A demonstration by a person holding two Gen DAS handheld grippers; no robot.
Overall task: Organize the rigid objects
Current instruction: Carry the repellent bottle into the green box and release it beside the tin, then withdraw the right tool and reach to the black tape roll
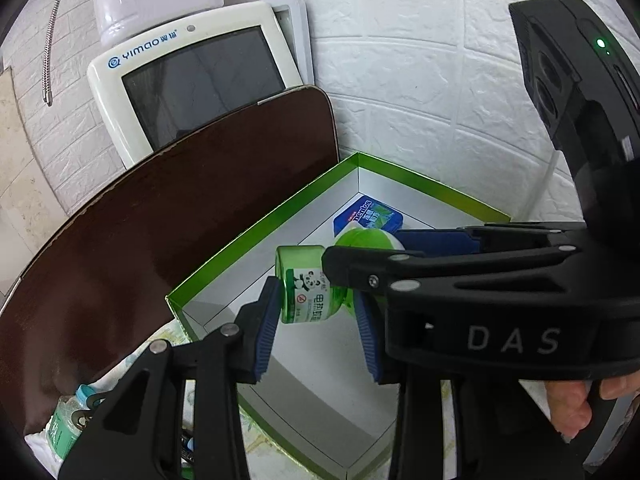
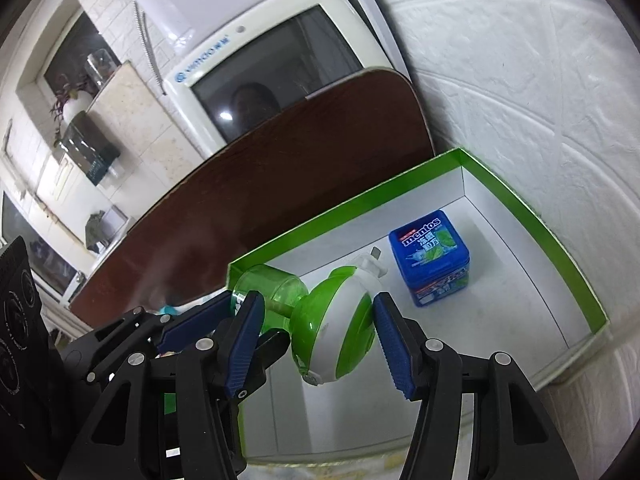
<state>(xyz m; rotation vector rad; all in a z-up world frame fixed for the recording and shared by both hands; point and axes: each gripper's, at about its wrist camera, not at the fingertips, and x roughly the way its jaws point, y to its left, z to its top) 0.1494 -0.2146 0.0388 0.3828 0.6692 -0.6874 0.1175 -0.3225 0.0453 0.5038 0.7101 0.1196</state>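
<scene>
Both tongs grip one green mosquito repeller over the green-rimmed box (image 2: 520, 196): left tongs (image 1: 316, 316) clamp its bottle (image 1: 304, 292), right tongs (image 2: 316, 344) its round head (image 2: 336, 320). Only the right view shows the Mentos tub (image 2: 430, 256) fully, in the box's far corner.

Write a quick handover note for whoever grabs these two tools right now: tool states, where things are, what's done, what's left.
Left tool: shut on the green liquid bottle of the mosquito repellent unit.
Right tool: shut on the unit's green-and-white heater head.
Both hold the one unit above the green-rimmed box, not yet set down.
Done: blue Mentos tub stands in the box's far corner.
Left: lower the unit onto the box floor near the tub and release. A plastic water bottle lies outside the box, by the brown board; it may be next.
</scene>
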